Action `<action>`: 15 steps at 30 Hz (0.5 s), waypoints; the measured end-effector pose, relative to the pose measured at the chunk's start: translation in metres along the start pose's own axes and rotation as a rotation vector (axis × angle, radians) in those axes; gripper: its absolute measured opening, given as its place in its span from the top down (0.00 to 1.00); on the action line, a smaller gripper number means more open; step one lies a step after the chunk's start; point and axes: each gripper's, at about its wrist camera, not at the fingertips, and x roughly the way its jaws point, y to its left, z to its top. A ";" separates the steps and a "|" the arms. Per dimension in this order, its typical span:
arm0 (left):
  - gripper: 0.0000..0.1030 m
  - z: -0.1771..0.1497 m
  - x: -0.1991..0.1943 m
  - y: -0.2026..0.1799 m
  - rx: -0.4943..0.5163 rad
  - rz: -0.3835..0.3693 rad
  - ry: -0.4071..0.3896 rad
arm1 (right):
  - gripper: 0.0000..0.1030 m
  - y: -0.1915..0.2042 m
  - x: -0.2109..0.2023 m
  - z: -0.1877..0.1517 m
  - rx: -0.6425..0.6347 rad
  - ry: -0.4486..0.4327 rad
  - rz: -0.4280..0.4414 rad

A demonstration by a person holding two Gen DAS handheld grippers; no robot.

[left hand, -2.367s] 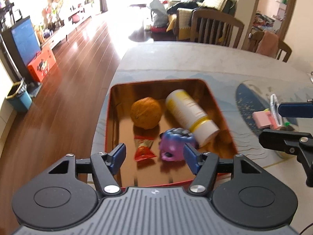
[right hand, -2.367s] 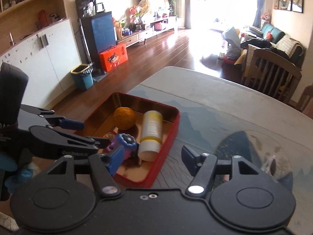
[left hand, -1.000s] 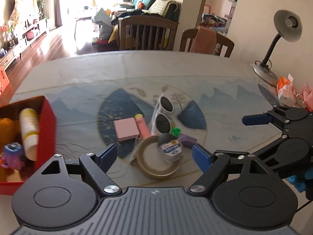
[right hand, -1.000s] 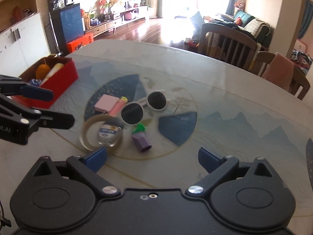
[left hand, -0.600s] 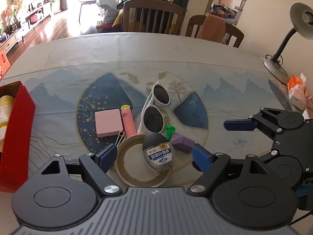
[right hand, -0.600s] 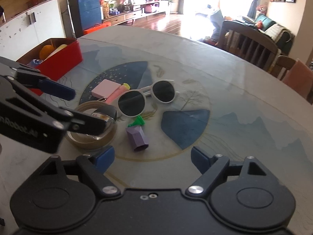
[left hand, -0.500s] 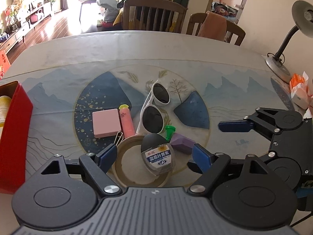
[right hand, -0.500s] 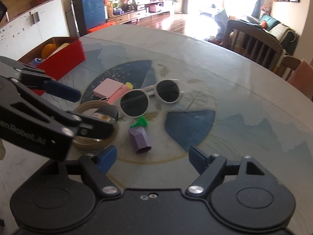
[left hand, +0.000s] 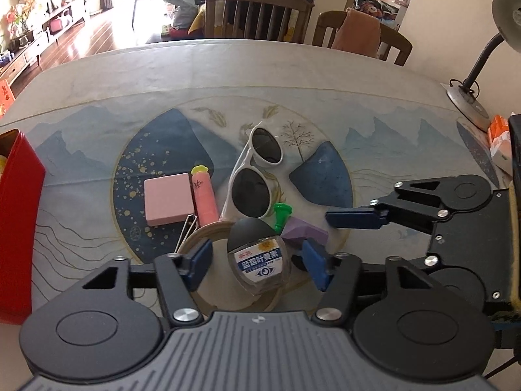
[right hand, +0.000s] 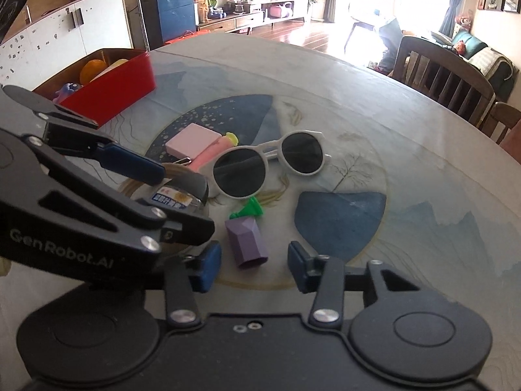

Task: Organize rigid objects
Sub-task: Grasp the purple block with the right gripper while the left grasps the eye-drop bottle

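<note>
Both grippers are narrowing after dropping from the red box (right hand: 110, 81) to the table clutter: the left gripper (left hand: 257, 262) is straddling the small labelled bottle (left hand: 259, 260), the right gripper (right hand: 250, 262) the purple block (right hand: 247, 241), neither yet clamped, suggesting twin pickups.

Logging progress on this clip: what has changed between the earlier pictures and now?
Both tools swung from the red box to the pile mid-table and came down. The left tool has been closing around the black-capped bottle, the right tool around the purple block; neither grips yet. The sunglasses and pink items stayed put.
</note>
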 end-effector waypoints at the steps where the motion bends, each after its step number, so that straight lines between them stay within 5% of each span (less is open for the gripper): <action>1: 0.53 0.000 0.000 -0.001 0.004 0.000 0.000 | 0.66 0.001 0.000 0.001 -0.005 -0.003 0.002; 2: 0.61 0.000 -0.001 -0.002 0.010 0.002 -0.001 | 0.73 0.001 0.000 0.001 -0.008 -0.005 0.002; 5: 0.61 0.000 -0.001 -0.003 0.015 -0.001 0.000 | 0.80 0.003 -0.002 0.002 -0.015 -0.007 -0.009; 15: 0.61 0.000 -0.015 0.003 0.010 0.006 -0.013 | 0.81 0.008 -0.022 0.000 0.027 -0.033 -0.044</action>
